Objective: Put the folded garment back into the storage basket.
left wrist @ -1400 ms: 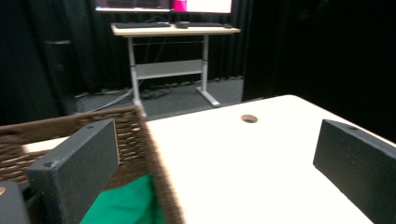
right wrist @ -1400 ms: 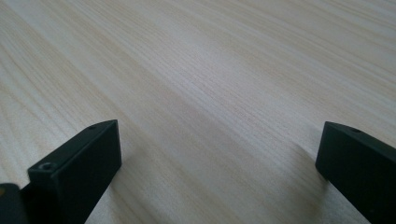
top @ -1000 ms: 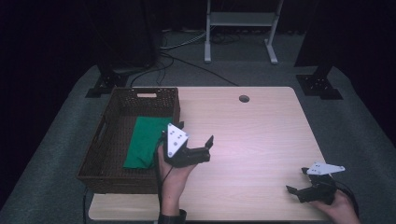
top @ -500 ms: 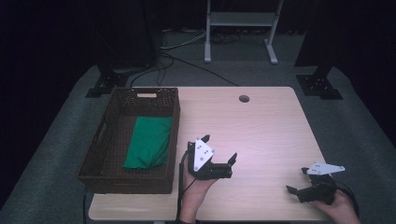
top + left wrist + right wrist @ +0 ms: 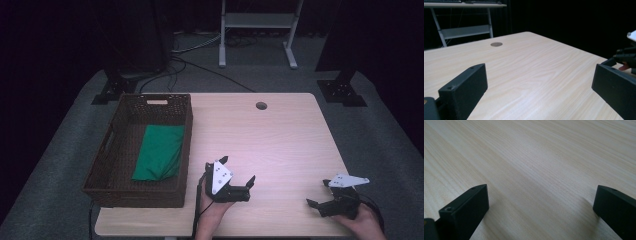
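Observation:
A folded green cloth [image 5: 159, 152] lies flat inside a dark woven basket [image 5: 107, 155] at the table's left side. My left gripper [image 5: 237, 169] rests low on the table just right of the basket's near corner, jaws wide apart and holding nothing. In the left gripper view, the left gripper [image 5: 539, 75] looks across bare wood toward a round cable hole [image 5: 496, 44]. My right gripper [image 5: 318, 194] sits near the front right corner, open and empty. The right gripper view has the right gripper [image 5: 541, 195] spread over plain tabletop.
The light wooden table [image 5: 280, 135] has a small round cable hole [image 5: 261, 105] near its far edge. The right gripper's body [image 5: 626, 56] shows at the right of the left gripper view. A metal rack [image 5: 257, 22] and dark stands sit on the floor beyond.
My left gripper has moved from the basket's right edge rightward and toward the front of the table, open throughout. The right gripper has stayed still.

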Action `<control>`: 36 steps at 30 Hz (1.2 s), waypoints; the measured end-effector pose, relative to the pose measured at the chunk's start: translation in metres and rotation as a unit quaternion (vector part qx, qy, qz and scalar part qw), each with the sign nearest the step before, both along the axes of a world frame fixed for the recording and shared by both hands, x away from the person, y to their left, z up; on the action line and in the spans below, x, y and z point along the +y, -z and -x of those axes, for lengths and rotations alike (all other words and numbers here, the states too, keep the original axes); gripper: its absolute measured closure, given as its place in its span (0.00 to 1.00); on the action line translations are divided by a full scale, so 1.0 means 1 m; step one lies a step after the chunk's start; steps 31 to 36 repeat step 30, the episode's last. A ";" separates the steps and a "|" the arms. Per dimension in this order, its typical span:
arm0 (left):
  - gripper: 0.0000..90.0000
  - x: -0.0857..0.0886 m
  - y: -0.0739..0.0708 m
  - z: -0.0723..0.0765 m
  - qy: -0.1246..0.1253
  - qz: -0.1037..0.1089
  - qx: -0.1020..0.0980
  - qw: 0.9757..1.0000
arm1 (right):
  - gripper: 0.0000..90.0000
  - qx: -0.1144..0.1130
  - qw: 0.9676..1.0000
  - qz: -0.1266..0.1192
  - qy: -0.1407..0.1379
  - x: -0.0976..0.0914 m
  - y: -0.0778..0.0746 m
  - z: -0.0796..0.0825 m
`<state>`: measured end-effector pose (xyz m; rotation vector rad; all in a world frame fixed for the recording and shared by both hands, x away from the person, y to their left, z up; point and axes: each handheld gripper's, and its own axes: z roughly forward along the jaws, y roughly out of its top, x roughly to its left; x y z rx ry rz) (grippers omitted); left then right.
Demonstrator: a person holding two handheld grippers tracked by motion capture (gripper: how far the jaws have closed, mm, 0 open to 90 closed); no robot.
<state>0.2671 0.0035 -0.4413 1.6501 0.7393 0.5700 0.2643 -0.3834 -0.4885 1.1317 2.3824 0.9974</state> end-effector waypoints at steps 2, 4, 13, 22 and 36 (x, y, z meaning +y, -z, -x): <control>0.00 0.000 0.005 0.001 0.001 0.001 0.000 1.000 | 0.00 0.000 1.000 0.000 0.000 0.000 0.000 0.000; 0.00 0.000 0.010 0.001 0.002 -0.001 0.002 1.000 | 0.00 0.000 1.000 0.000 0.000 0.000 0.000 0.000; 0.00 -0.002 0.027 0.005 0.012 -0.001 0.010 1.000 | 0.00 0.000 1.000 0.000 0.000 0.000 0.000 0.000; 0.00 -0.001 0.036 0.008 0.012 0.001 0.017 1.000 | 0.00 0.000 1.000 0.000 0.000 0.000 0.000 0.000; 0.00 0.000 0.036 0.008 0.010 0.002 0.020 1.000 | 0.00 0.000 1.000 0.000 0.000 0.000 0.000 0.000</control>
